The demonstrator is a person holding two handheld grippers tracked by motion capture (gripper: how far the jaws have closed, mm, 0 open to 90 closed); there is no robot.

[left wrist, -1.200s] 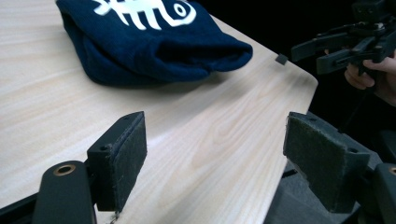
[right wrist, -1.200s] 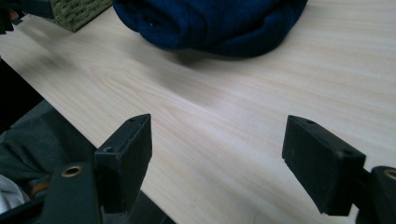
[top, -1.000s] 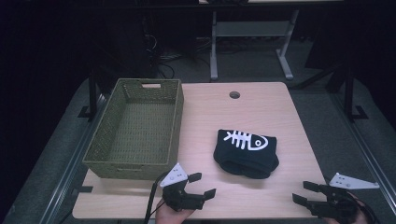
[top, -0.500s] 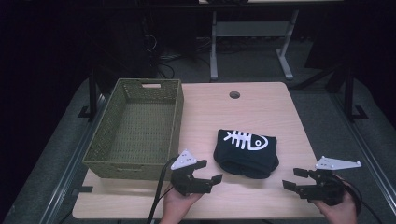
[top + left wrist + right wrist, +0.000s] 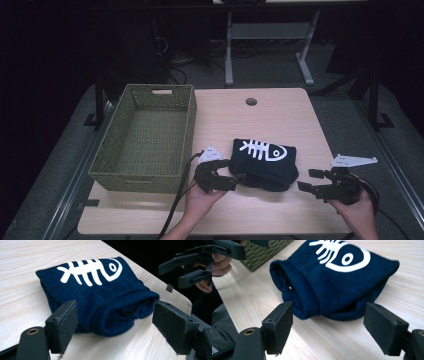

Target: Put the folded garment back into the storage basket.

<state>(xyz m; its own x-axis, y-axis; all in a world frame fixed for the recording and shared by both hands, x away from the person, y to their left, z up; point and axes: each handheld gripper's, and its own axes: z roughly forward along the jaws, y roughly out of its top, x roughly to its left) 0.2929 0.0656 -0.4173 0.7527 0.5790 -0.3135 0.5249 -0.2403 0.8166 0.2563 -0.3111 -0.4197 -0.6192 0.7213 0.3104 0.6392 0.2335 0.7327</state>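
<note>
A folded dark blue garment (image 5: 264,162) with a white fish-skeleton print lies on the wooden table (image 5: 280,115), right of centre. My left gripper (image 5: 236,176) stands open at the garment's near-left edge, jaws pointing at it. In the left gripper view the garment (image 5: 100,295) sits just beyond the open pads (image 5: 65,325). My right gripper (image 5: 311,181) is open at the garment's near-right corner, a short gap away. The right gripper view has the garment (image 5: 334,277) ahead of both wide-apart pads (image 5: 280,326), nothing between them.
An empty olive woven basket (image 5: 115,140) stands on the table's left half, close beside my left gripper. A round hole (image 5: 251,101) marks the table's far middle. Cables trail off the near edge. Dark floor and a desk frame (image 5: 229,45) lie beyond.
Both grippers have moved up from the near edge toward the garment. The left one has closed in on its left edge, the right one on its right corner.
</note>
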